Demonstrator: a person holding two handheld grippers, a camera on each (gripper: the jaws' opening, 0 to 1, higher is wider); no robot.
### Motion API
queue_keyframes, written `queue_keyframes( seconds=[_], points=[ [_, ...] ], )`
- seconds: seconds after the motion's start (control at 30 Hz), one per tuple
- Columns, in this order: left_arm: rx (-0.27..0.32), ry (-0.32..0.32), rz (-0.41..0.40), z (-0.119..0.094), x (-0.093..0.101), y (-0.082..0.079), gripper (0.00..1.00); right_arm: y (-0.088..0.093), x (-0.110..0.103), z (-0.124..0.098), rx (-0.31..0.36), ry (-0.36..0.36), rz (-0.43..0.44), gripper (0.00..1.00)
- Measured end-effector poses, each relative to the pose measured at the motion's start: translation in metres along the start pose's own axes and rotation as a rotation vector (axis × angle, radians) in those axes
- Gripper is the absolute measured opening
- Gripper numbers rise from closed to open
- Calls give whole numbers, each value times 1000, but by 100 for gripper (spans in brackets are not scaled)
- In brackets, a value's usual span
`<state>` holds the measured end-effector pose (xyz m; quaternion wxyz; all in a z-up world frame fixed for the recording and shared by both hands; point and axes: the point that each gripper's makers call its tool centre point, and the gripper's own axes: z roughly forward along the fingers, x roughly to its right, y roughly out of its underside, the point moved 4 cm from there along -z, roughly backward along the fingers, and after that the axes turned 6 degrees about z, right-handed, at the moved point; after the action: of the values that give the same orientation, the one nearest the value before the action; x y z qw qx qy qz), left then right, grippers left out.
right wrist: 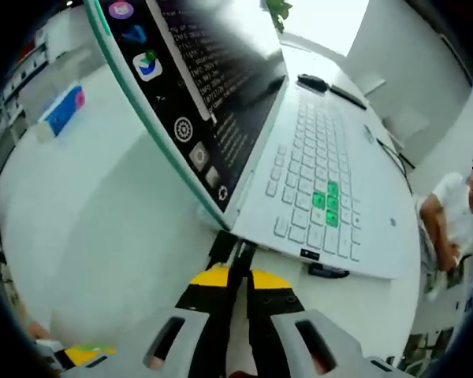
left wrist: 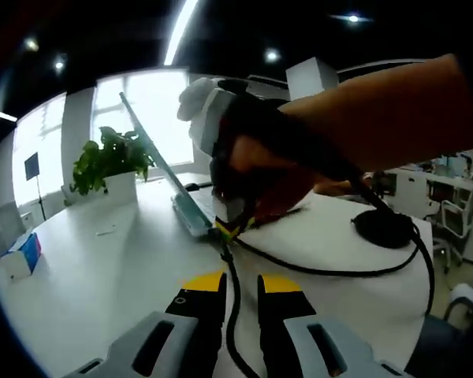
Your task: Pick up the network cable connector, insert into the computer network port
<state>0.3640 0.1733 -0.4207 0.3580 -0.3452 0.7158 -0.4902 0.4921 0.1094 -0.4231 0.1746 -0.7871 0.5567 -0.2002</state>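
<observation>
The white laptop stands open on the white table, seen edge-on as laptop in the left gripper view. My right gripper is shut on the network cable connector, holding it against the laptop's side edge near the hinge. In the left gripper view the right gripper comes in under a person's hand, at that same edge. The black network cable runs from there down between the jaws of my left gripper, which stand close on either side of it.
A potted plant and a blue box sit on the table's far side. A black round disc lies at the right with the cable looping past. A black mouse lies behind the laptop; a person sits nearby.
</observation>
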Motion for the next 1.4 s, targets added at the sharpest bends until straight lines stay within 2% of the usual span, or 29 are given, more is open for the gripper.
queue_keyframes(
  seconds=[0.17,0.43,0.63,0.73,0.87,0.9,1.07,1.2,1.3,1.37,1.4],
  points=[
    [6,3,-2,-1,3,-2,18,1,3,4,-3,-6,4,6],
    [-18,2,7,1,7,0,18,2,5,5,25,-42,-8,8],
    [-37,-3,22,4,9,-2,18,8,6,1,122,-151,-74,10],
    [-52,-12,32,6,10,-3,18,18,7,-2,146,-195,-81,19],
    [-67,-49,29,6,7,-3,18,24,10,-11,200,-259,-63,25],
    [-71,-61,28,7,7,-3,18,27,14,-15,219,-276,-50,26],
    [-71,-121,-5,16,7,-1,20,35,28,-44,411,-369,22,27],
    [-60,-180,-24,23,9,-4,20,45,42,-68,537,-422,91,27],
    [-54,-206,-13,28,12,-7,20,51,51,-79,587,-430,115,27],
    [-51,-220,-2,30,14,-7,20,53,51,-89,632,-464,117,26],
    [-49,-227,14,31,14,-8,20,57,54,-93,651,-455,123,26]
  ],
)
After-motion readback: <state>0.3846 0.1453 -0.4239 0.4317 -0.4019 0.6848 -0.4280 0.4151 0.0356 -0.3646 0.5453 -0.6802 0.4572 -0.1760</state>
